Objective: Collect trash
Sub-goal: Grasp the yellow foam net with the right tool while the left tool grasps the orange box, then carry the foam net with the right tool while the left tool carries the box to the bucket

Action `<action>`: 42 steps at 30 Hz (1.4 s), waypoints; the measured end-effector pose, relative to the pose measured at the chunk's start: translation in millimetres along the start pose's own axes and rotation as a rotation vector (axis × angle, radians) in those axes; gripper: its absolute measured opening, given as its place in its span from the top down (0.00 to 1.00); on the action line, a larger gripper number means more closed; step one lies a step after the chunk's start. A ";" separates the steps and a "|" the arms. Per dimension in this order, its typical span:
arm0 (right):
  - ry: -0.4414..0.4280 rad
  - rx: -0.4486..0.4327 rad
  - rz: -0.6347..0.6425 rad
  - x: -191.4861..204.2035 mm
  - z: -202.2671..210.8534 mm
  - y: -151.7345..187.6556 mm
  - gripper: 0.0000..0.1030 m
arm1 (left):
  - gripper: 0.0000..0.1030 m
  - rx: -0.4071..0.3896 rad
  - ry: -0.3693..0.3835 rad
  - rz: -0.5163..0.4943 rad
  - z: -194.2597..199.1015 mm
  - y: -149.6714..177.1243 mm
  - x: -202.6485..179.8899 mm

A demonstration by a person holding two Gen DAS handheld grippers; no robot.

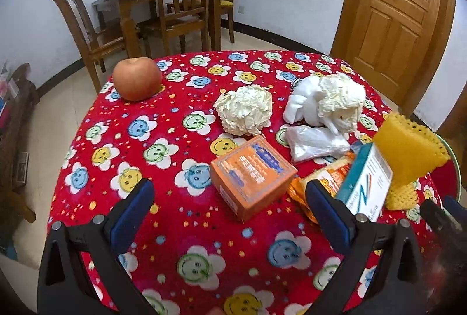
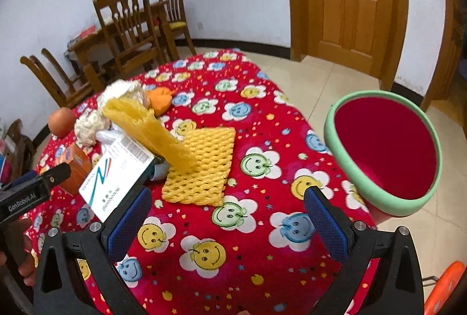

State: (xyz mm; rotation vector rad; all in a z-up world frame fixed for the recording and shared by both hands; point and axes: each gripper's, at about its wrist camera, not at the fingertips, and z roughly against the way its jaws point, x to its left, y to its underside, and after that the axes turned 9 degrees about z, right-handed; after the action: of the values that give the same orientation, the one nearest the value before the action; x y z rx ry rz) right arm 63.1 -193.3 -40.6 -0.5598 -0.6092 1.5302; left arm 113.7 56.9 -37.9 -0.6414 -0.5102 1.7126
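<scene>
Both grippers are hovering over the desk [image 1: 96,183], which is draped in a red fleecy cloth printed with smiley flowers, and neither is holding anything: the left gripper [image 1: 230,212] has its jaws spread wide, and the right gripper [image 2: 227,215] is standing just as wide.

The landmark is the orange cardboard box [image 1: 252,177], squat with crisp edges, lying just ahead of the left jaws. Behind it sit a crumpled ball of cream tissue paper [image 1: 245,110] and a white rumpled heap of paper and cloth [image 1: 324,99]. To its right are lying a thin clear plastic bag [image 1: 315,141], a white and teal carton [image 1: 366,177] tipped on edge, and two yellow foam fruit nets [image 2: 201,166], one flat and one standing up.

The round red bin with a pale green rim [image 2: 382,151] is sitting at the desk edge, well to the right of the box (probably where the trash belongs). The smooth round apple [image 1: 137,78], far left of the box, looks like food, not litter.

The next pick probably suits the box: the left jaws should be straddling two flat faces squarely. The bag would likely slip.
</scene>
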 end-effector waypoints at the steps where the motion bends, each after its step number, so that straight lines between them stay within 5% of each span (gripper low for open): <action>1: -0.001 0.008 0.002 0.9 -2.3 -0.1 0.01 | 0.03 0.006 0.010 -0.004 -2.4 -1.5 -0.1; 3: -0.004 0.023 0.010 3.6 -8.2 -1.5 0.04 | 0.04 0.016 0.035 -0.011 -7.0 -3.0 -0.2; 8: -0.008 0.059 0.002 6.0 -23.1 -2.8 0.30 | 0.15 0.057 0.093 -0.023 -18.4 -1.0 -1.2; 12: -0.064 0.075 0.002 7.5 -31.1 -1.2 0.45 | 0.35 0.082 0.129 -0.004 -23.2 2.5 1.5; 14: -0.081 0.069 0.001 7.8 -30.8 -1.4 0.64 | 0.35 0.071 0.133 0.001 -21.0 2.9 2.2; 19: -0.110 0.050 -0.015 6.3 -24.5 0.6 0.89 | 0.36 0.029 0.131 0.000 -6.6 3.3 1.5; 42: -0.099 -0.165 -0.022 -15.5 77.1 13.2 0.92 | 0.36 -0.088 0.206 -0.018 87.7 11.6 -25.8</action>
State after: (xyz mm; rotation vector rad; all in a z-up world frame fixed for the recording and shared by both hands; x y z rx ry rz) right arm 2.0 -212.4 7.0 -0.6031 -0.8209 1.5014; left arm 51.9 29.1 24.6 -0.8637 -0.4451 1.5927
